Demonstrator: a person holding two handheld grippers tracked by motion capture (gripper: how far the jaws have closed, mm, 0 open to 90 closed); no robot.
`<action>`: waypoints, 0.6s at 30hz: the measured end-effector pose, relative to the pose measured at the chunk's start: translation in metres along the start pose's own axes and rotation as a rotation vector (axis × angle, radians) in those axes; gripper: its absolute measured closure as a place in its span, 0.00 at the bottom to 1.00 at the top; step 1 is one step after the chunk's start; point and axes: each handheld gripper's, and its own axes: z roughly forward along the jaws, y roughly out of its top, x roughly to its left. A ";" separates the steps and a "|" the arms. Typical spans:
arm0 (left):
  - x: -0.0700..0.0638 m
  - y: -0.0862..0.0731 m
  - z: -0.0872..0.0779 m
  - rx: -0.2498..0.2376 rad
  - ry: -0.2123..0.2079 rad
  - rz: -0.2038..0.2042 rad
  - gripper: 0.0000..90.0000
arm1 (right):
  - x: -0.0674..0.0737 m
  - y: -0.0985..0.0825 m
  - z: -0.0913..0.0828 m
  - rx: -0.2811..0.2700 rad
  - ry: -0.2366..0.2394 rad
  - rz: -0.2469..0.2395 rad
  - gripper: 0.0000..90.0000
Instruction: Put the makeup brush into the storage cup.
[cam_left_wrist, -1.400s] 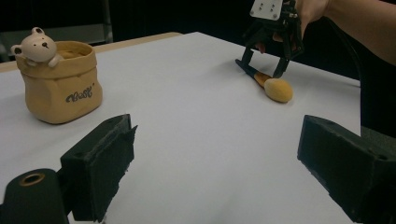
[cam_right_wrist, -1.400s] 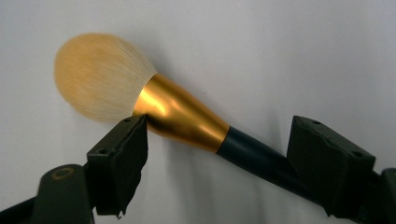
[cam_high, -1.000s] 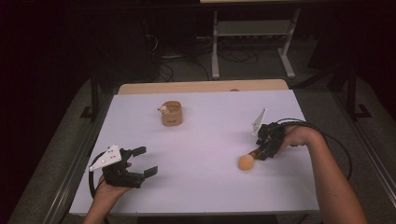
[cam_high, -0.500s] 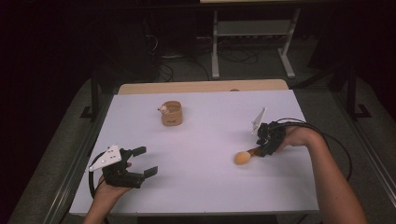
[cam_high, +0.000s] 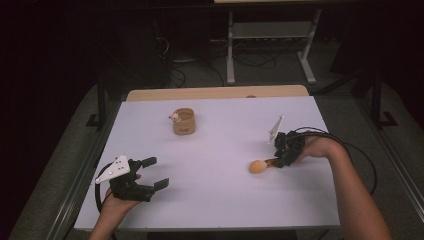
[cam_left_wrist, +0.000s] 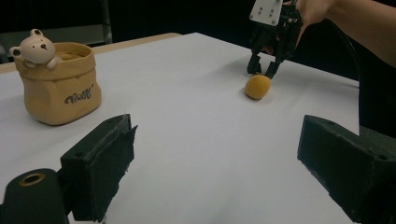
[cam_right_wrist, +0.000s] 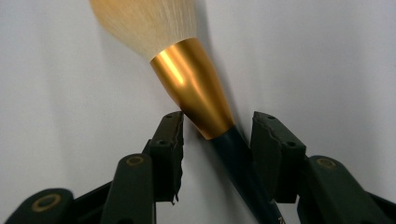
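Observation:
A makeup brush (cam_right_wrist: 191, 88) with a pale bristle head, gold ferrule and dark handle lies on the white table (cam_high: 220, 150) at the right. My right gripper (cam_right_wrist: 217, 126) straddles it where ferrule meets handle. Its jaws have just been closing, and the brush lies between them with small gaps at the pads. In the high view the brush head (cam_high: 256, 166) sticks out left of the right gripper (cam_high: 274, 161). In the left gripper view, the brush (cam_left_wrist: 258, 87) lies under the right gripper (cam_left_wrist: 262, 70). My left gripper (cam_high: 156, 173) rests open and empty at the front left.
A tan fabric pouch (cam_high: 184, 122) with a small bear figure (cam_high: 174, 117) on its rim stands at the back middle; in the left gripper view, the pouch (cam_left_wrist: 60, 88) is at the far left. A wooden strip (cam_high: 215, 93) borders the table's far edge. Cables trail from the right hand.
The brush head has slid a little to the left and away on the table. Both hands have stayed where they were, and the left gripper looks unchanged.

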 end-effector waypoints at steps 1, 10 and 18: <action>0.000 0.000 0.000 -0.001 0.001 -0.001 0.11 | 0.000 0.000 0.000 0.001 0.000 0.002 0.61; -0.001 0.000 0.001 0.002 -0.003 -0.006 0.11 | 0.004 -0.005 0.001 -0.021 -0.011 0.051 0.67; 0.000 0.000 0.001 0.000 -0.005 -0.006 0.11 | 0.006 -0.007 0.004 -0.032 -0.026 0.084 0.69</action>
